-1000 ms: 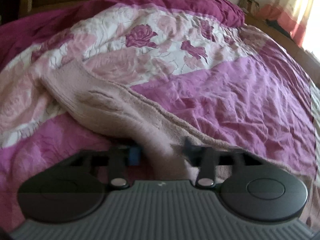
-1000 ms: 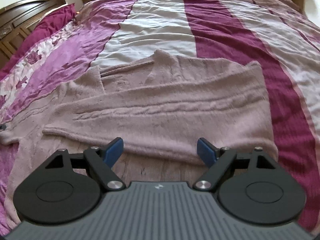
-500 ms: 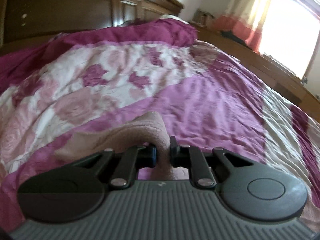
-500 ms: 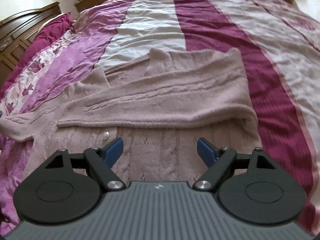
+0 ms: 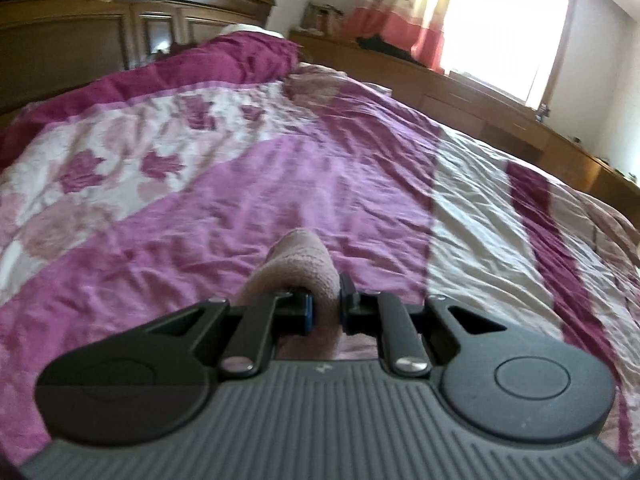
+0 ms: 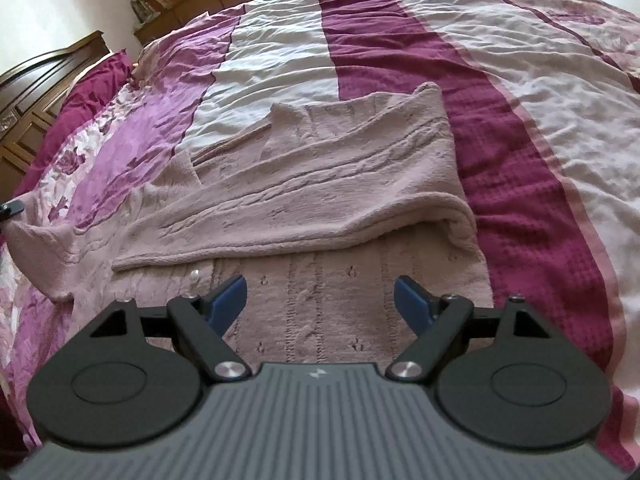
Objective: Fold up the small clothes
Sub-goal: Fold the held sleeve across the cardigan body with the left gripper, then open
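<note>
**Cardigan half folded, left sleeve in hand**

Left wrist: my left gripper (image 5: 325,312) is clamped on a bunched bit of the pink cardigan (image 5: 304,264), likely the sleeve end, lifted above the bedspread (image 5: 280,184). Rest of the garment is out of sight here.

Right wrist: cardigan (image 6: 320,184) lies flat on the bedspread (image 6: 520,120), 1 side already folded across the body, the other sleeve (image 6: 44,252) stretched toward the left edge. My right gripper (image 6: 320,300) hovers over the hem, jaws wide apart, holding nothing. I judge 1 fold done; sleeve and final folds remain.
</note>
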A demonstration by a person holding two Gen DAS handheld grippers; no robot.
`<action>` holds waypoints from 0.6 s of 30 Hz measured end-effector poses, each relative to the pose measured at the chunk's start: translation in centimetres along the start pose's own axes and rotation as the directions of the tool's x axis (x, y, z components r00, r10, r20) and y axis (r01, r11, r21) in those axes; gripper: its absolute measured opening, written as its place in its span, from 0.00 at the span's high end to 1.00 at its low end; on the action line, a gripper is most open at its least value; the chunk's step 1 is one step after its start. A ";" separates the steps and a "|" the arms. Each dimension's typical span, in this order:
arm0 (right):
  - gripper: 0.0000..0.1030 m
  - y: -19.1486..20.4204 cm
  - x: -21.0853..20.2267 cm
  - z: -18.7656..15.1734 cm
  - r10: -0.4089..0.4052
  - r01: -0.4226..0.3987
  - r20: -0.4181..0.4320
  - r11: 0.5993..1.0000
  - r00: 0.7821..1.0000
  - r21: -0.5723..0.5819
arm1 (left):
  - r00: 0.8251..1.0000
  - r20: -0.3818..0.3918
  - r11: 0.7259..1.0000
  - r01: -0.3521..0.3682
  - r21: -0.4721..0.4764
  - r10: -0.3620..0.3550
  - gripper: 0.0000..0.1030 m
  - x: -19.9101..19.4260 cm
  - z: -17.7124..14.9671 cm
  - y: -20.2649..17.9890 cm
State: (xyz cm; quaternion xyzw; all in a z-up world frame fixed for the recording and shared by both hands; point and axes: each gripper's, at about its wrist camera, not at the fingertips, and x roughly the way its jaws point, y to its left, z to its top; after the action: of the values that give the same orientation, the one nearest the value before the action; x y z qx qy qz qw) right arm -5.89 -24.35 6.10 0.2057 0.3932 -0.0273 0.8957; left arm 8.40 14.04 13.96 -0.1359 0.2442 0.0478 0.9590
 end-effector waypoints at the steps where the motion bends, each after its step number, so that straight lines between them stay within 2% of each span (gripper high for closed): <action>1: 0.17 -0.1 0.0 0.0 0.001 -0.001 0.001 1.000 1.000 0.002 | 1.000 -0.002 1.000 0.009 0.008 -0.009 0.87 0.0 -0.1 -0.7; 9: 0.17 -0.3 0.3 -0.2 0.001 -0.001 -0.003 1.000 1.000 0.014 | 0.994 -0.042 0.989 0.102 0.104 -0.098 0.87 0.2 -2.4 -6.5; 18: 0.17 -0.4 0.6 -0.4 -0.006 0.006 -0.008 1.000 1.000 0.014 | 0.975 -0.148 0.972 0.186 0.147 -0.164 0.86 1.4 -6.7 -10.1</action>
State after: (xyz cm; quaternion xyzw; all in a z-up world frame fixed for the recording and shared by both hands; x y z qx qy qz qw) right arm -5.83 -24.50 5.34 0.2108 0.3972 -0.0319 0.8926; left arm 8.21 2.47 10.02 -0.0825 0.2983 -0.0661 0.9486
